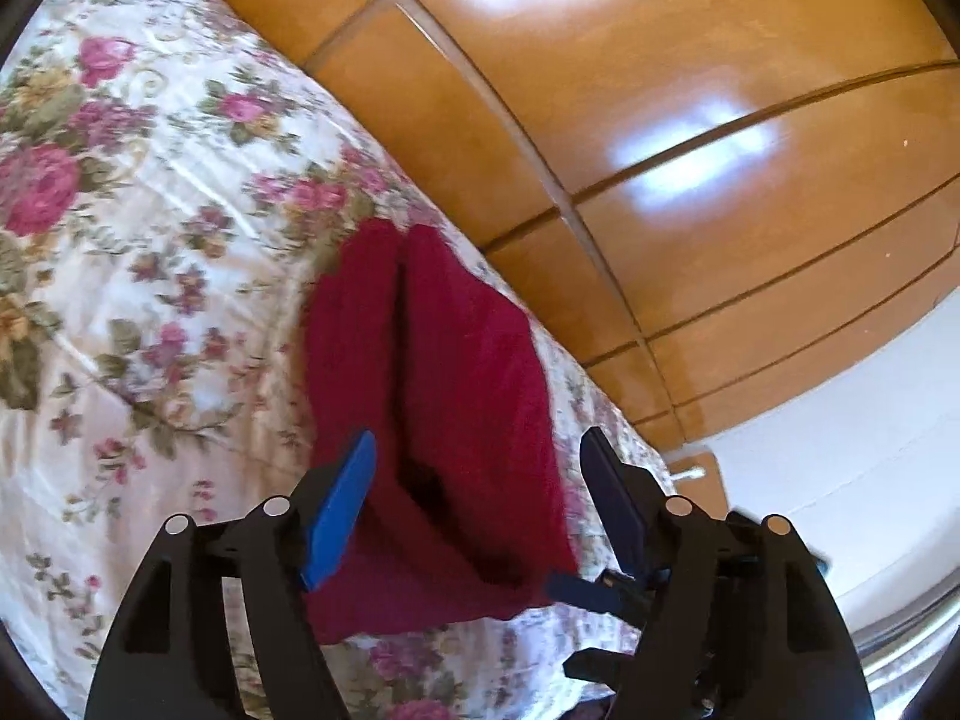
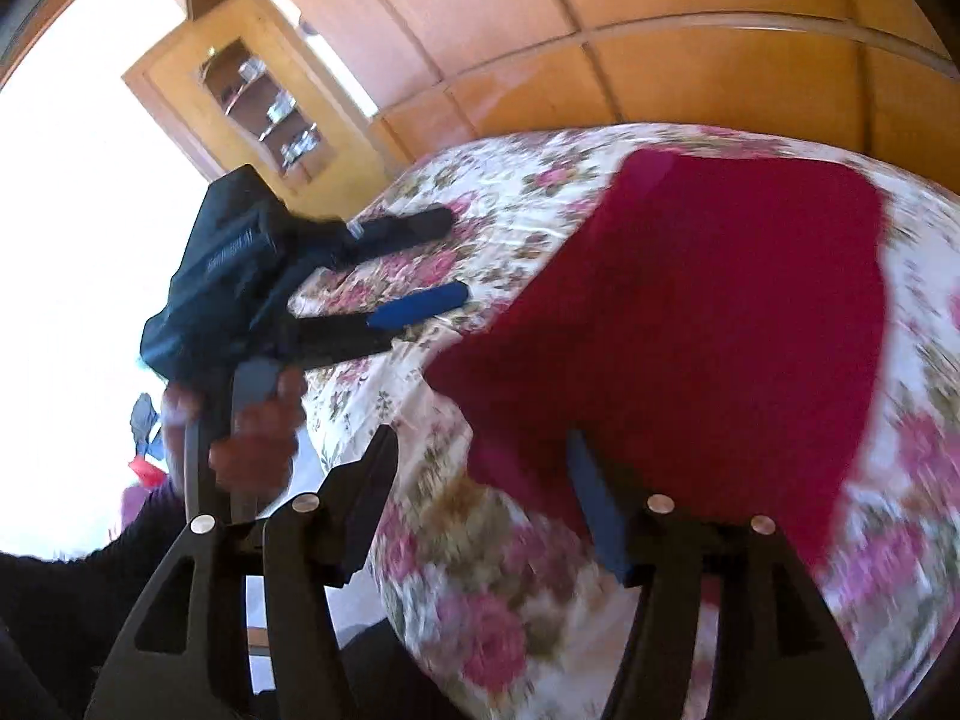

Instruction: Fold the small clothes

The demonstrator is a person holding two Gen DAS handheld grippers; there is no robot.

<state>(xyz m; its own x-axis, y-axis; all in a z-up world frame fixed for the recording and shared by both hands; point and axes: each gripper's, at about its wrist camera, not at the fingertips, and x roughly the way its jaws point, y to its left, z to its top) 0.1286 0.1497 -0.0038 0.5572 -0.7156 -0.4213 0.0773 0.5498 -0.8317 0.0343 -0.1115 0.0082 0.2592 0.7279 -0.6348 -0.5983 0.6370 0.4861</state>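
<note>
left gripper [image 1: 477, 468] fills the bottom of its own view, black frame, blue pads [image 1: 339, 510], jaws spread wide with nothing between them. it hangs just above the near end of the red cloth [image 1: 456, 372]. the left pad overlaps the cloth's left edge in the view; contact cannot be told.

red cloth lies on the floral bedspread [image 1: 138, 276], close to the bed's far edge. in the left wrist view it shows a dark seam or fold line running lengthwise down its middle, two layers meeting there. near end looks bunched with a dark pocket of shadow.

right gripper [image 2: 483, 450] also released, jaws wide apart. its left finger sits over the bedspread [image 2: 480, 570], its right finger over the near corner of the red cloth [image 2: 690, 324]. this view is motion-blurred; touching or not cannot be told.

from the right wrist view the cloth spreads flat as a broad red shape across the bed. the left gripper [image 2: 447, 258] shows at the left, held in a hand [image 2: 252, 438], its open fingers pointing over the bedspread just beside the cloth's left edge.

behind the bed: wooden wardrobe panels [image 1: 660, 120], glossy. a small glass-fronted cabinet [image 2: 264, 108] stands at the left of the right wrist view.
</note>
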